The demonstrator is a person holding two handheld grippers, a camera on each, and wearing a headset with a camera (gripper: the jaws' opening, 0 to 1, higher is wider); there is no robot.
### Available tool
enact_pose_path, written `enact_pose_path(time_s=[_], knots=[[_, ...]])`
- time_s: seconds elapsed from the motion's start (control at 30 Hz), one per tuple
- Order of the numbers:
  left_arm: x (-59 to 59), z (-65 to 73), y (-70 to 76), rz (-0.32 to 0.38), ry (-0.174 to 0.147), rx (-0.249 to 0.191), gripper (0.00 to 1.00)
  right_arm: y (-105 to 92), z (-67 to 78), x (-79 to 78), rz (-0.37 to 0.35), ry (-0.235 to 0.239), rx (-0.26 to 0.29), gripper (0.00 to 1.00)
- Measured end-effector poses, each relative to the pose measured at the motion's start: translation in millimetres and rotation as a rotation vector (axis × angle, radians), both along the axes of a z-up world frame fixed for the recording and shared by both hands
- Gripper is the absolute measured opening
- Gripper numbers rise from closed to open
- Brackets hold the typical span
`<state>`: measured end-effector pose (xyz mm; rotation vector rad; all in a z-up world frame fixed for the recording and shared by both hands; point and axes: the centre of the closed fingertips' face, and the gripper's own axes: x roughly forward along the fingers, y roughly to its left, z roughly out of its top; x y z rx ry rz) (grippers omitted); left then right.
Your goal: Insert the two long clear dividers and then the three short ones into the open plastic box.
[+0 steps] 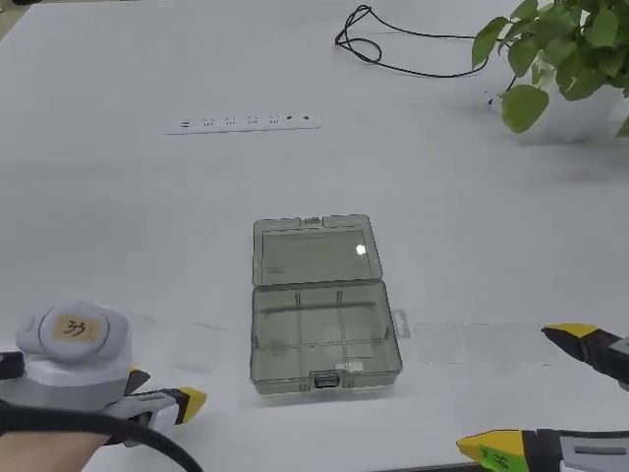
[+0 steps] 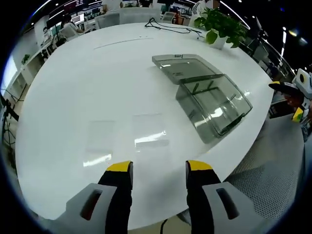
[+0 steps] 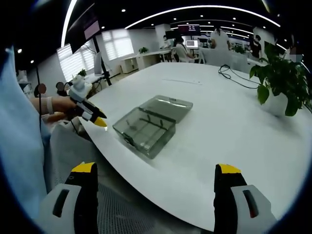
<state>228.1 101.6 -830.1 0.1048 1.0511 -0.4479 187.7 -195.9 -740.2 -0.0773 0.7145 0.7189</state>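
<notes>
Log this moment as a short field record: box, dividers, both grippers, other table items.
box: open plastic box on the white table, lid laid back flat
dividers: clear dividers lying flat on the table beside the box; count unclear
left gripper: open, holding nothing
right gripper: open wide, holding nothing
other items: power strip, cable, potted plant at the far side

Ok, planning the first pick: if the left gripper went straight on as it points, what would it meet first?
Likely the clear divider lying flat on the table, just ahead of the left gripper; its height above the table is unclear.
</notes>
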Motion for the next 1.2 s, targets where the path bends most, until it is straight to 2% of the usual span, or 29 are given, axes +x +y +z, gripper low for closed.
enact_pose_path(time_s=[0.13, 0.33, 0.43, 0.5, 0.77, 0.9, 1.2], knots=[[2.3, -6.8, 3.7, -0.013, 0.005, 0.044, 0.42, 0.2, 0.5, -0.2, -0.004, 0.000, 0.003, 1.00], [1.7, -11.8, 3.7, -0.022, 0.015, 0.086, 0.40, 0.2, 0.4, -1.2, 0.000, 0.000, -0.001, 1.00], [2.4, -16.0, 5.5, -0.041, 0.016, 0.137, 0.40, -0.6, 0.2, -1.2, -0.006, 0.002, 0.003, 1.00], [1.9, -17.5, 4.7, -0.054, 0.024, 0.151, 0.39, -1.0, -0.1, -1.3, -0.007, 0.001, 0.004, 1.00], [2.8, -23.1, 3.5, -0.048, 0.046, 0.171, 0.41, -1.0, -1.4, -1.8, -0.010, 0.002, 0.010, 1.00], [3.6, -22.0, 2.8, -0.042, 0.045, 0.166, 0.40, -1.9, -1.7, -1.9, -0.014, 0.002, 0.012, 1.00], [5.0, -21.8, 4.8, -0.038, 0.071, 0.177, 0.33, 1.7, -3.2, -2.4, -0.009, 0.004, 0.018, 1.00]])
